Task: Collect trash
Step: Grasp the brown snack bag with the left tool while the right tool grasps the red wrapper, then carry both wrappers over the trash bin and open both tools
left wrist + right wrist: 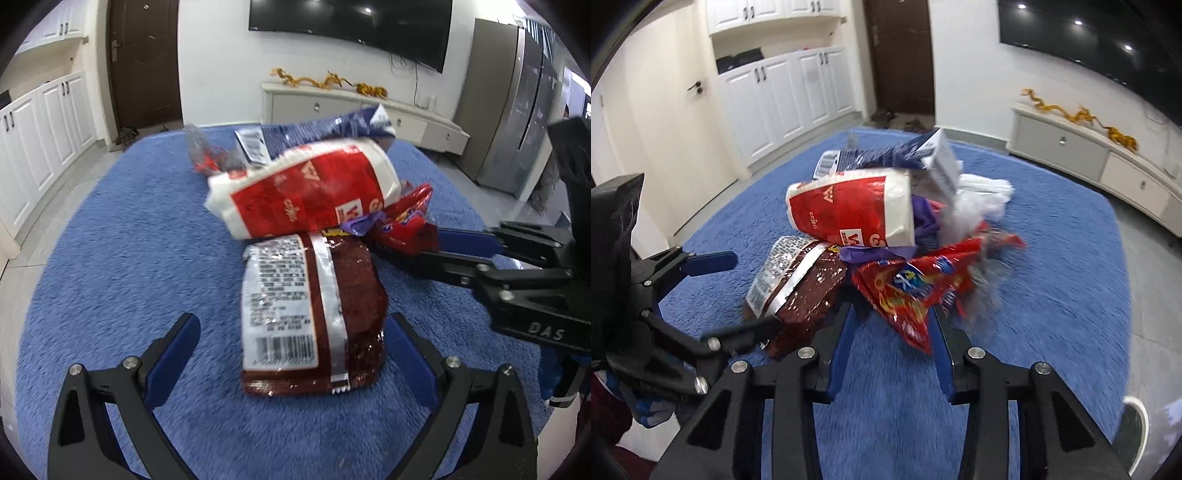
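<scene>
A heap of trash lies on a blue rug (129,258). A dark red snack bag (314,314) with a white label lies nearest my left gripper (291,332), which is open with its fingers either side of the bag's near end. A red-and-white paper cup (306,192) lies on its side on top, with a blue wrapper (332,129) behind. My right gripper (892,317) has its fingers closed in around the corner of a bright red snack bag (916,291). The cup (849,210), the dark red bag (809,291) and white plastic (979,199) show there too.
The rug (1052,277) lies on a grey tiled floor. White cabinets (44,125) stand at the left, a low TV console (369,107) under a wall TV behind, a steel fridge (517,110) at the right. A brown door (897,55) is at the back.
</scene>
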`<state>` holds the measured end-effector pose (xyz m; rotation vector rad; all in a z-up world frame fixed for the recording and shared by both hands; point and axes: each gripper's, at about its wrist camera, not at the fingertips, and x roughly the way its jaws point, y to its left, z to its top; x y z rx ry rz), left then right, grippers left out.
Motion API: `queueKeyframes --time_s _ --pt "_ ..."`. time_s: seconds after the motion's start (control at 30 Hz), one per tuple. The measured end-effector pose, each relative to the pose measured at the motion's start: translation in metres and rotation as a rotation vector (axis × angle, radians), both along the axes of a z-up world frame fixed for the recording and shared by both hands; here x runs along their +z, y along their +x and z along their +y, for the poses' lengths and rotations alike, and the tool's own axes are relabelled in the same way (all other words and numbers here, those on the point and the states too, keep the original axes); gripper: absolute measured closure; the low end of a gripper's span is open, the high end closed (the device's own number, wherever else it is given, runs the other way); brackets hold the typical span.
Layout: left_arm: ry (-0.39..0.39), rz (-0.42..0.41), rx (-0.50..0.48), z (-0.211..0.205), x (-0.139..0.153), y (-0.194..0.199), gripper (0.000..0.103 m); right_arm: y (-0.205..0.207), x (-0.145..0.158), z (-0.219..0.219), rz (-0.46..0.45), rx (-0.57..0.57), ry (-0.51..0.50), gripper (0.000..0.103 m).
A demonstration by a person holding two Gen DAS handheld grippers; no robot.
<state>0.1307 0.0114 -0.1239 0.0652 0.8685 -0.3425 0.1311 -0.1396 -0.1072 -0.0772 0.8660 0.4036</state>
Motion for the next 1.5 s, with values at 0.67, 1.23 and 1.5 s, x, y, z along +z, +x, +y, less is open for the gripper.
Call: queueKeyframes --time_s 0.67,1.23,1.5 --pt "-0.021 -0.008 0.038 0.015 0.028 -0.043 0.080 -0.049 0.032 -0.017 -0.074 0.025 0.079 0.099" --pt "-0.011 -0.054 -0.254 -0.125 0.083 -0.058 0.086 -0.134 0.040 -0.191 -0.153 -0.362 0.140 0.099" --pt "-0.021 0.064 -0.546 -0.331 0.057 -0.032 0.083 -0.147 -0.015 -0.329 -0.059 -0.678 0.174 0.099"
